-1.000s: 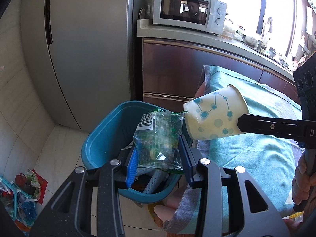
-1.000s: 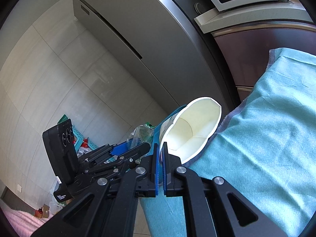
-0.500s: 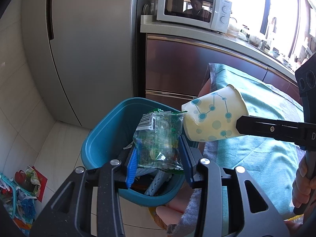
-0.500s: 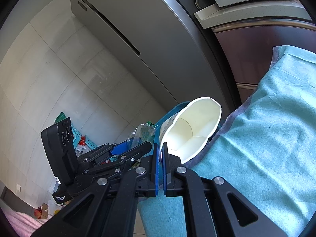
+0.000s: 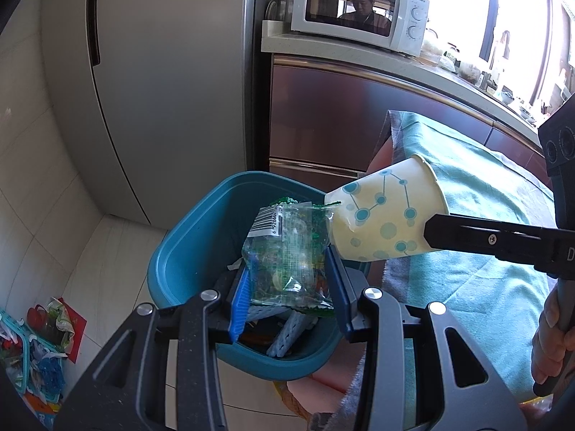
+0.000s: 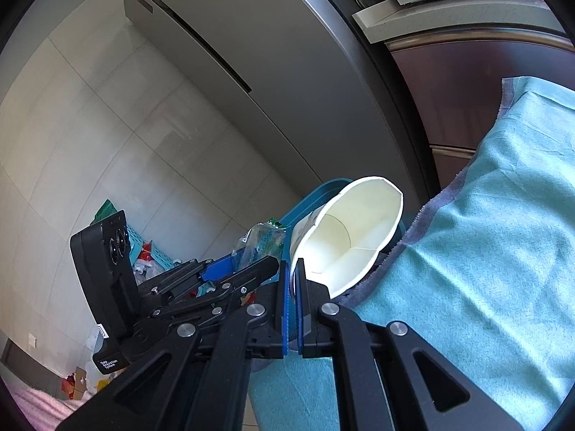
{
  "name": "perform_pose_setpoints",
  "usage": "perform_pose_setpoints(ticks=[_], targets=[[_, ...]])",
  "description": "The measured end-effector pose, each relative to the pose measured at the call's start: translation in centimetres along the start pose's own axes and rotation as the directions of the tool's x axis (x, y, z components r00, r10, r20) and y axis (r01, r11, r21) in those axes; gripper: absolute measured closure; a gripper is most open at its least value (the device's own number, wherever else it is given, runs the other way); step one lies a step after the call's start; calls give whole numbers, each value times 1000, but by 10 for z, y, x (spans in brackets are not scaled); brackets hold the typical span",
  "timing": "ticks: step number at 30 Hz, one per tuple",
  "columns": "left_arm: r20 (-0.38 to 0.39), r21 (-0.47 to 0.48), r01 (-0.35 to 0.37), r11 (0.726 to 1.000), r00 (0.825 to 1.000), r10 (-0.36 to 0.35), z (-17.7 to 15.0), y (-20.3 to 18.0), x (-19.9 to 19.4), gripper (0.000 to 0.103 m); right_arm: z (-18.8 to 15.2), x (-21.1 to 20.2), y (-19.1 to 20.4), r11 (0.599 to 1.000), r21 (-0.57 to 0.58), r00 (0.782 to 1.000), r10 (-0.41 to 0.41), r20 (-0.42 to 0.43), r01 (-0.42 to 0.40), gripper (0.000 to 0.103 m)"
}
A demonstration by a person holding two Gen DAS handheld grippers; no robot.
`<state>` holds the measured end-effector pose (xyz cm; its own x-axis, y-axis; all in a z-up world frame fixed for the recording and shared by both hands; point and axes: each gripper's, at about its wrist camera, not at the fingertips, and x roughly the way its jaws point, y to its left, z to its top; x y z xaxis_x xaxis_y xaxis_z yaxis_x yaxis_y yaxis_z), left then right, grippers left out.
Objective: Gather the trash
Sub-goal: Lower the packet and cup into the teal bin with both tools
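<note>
My left gripper (image 5: 289, 283) is shut on a clear plastic snack wrapper (image 5: 287, 251) with a barcode label, held above the blue trash bin (image 5: 187, 251). My right gripper (image 6: 293, 287) is shut on the rim of a paper cup (image 6: 345, 237), white with blue dots, held tilted on its side. In the left wrist view the cup (image 5: 384, 230) hangs over the bin's right rim, beside the wrapper. The bin holds several pieces of trash. In the right wrist view the left gripper (image 6: 230, 273) sits just left of the cup.
A table with a teal cloth (image 5: 474, 251) stands right of the bin. A grey fridge (image 5: 161, 72) and brown cabinets (image 5: 341, 118) with a microwave (image 5: 359, 10) are behind. A basket of clutter (image 5: 32, 341) lies on the tiled floor at left.
Both grippers have moved slightly forward and over the bin, with wrapper and cup still held. The bin now sits more directly under the wrapper.
</note>
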<state>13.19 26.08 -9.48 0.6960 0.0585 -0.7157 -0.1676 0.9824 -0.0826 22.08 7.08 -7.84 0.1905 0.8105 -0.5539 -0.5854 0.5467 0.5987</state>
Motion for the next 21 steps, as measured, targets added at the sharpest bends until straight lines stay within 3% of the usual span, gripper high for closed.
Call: perform_pose_setpoints(ticks=[21], targets=[[-30, -18, -6, 1000, 1000, 5, 1, 3, 20, 64, 7, 15, 6, 1000, 1, 999, -22, -37, 22, 101]])
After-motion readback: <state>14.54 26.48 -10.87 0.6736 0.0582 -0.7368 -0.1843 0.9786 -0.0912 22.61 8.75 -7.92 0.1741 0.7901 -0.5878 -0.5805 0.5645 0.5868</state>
